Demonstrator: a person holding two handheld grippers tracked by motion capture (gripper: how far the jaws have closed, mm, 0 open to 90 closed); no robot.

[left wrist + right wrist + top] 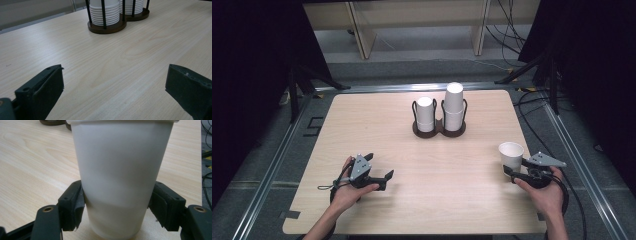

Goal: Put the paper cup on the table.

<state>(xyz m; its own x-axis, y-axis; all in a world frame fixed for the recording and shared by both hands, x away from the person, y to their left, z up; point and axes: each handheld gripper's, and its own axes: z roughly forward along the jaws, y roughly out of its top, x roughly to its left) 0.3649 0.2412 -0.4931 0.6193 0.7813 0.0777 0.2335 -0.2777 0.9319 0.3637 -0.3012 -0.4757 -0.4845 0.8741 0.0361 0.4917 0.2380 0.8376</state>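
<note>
High view: paper cup [511, 155] upright at lower right, right gripper [515, 168] jaws flanking its base. Left gripper [381, 172] lower left, spread, empty. Right gripper view: pads [75, 205] barely off the cup; light, crushable, best held low.

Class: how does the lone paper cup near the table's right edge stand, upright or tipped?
Upright: the cup stands mouth-up on its base on the table.

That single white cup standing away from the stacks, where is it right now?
In the high view the single white cup stands upright near the table's right edge, between the right gripper's jaws, well in front of the cup holder.
</note>
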